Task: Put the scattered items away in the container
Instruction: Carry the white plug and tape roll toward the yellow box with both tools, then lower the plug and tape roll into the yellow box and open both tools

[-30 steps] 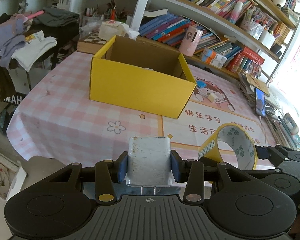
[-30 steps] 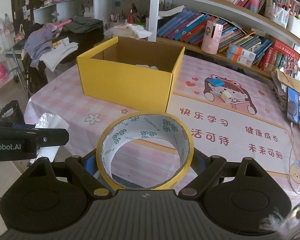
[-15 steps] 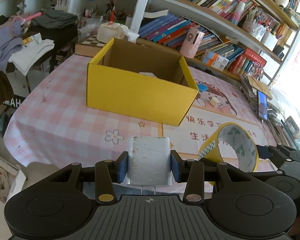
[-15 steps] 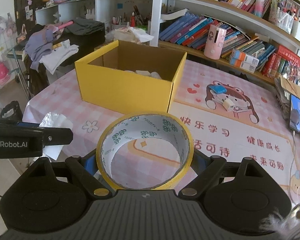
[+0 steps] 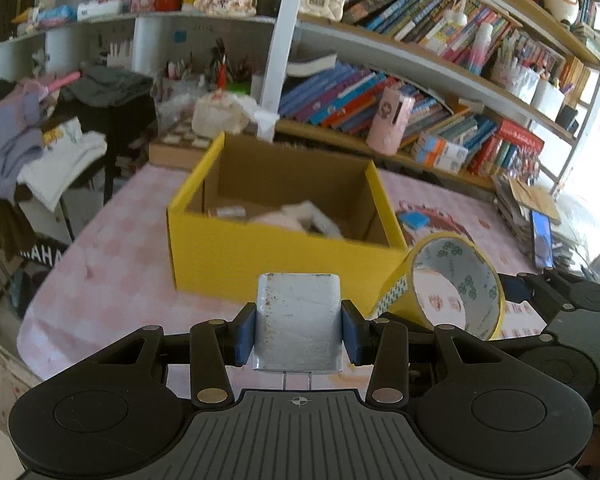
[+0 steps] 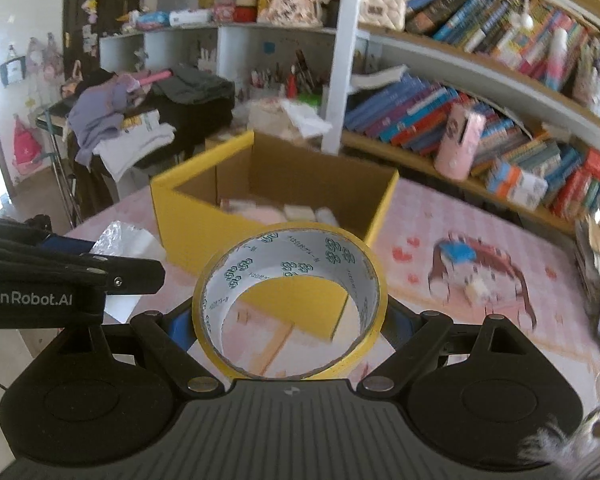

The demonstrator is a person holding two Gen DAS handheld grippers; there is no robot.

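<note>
Yellow box (image 5: 284, 268) is sitting open-topped on the pink checked tabletop (image 5: 112, 276), cardboard w/ brown inside, flat yellow outer walls. Contents (image 5: 296, 216) are blurring out in both views: pale pinkish/white lumps, can't ID them, and the near wall is hiding the lower part of the inside.

Left hand-held gripper (image 5: 299, 330) is clamping a white block (image 5: 299, 322) between its blue pads, jaws narrowed onto its sides. Block is rectangular w/ rounded corners, scuffed, speckled face, two thin metal prongs sticking out at the bottom edge; looks like a plug adapter but not certain. It's hanging in the air just short of the box's near wall.

Right hand-held gripper (image 6: 290, 328) is gripping a tape roll (image 6: 290, 300) across its outer rim, jaws spread wide on it. Roll is a ring, yellow outside, white printed liner inside, tabletop and box corner showing through the hole. Pads are mostly hidden behind the roll. In left wrist view the same roll (image 5: 452, 288) is sitting right of the block, near the box's right corner.

Crinkled clear wrap (image 6: 120, 240) is showing behind the left gripper's arm in the right wrist view, partly cut off.

Farther out: cartoon mat print (image 6: 480, 276) is smearing w/ blur, a pink cylinder (image 5: 392, 124) by the bookshelf (image 5: 420, 92), clothes pile (image 5: 40, 140) at left.
</note>
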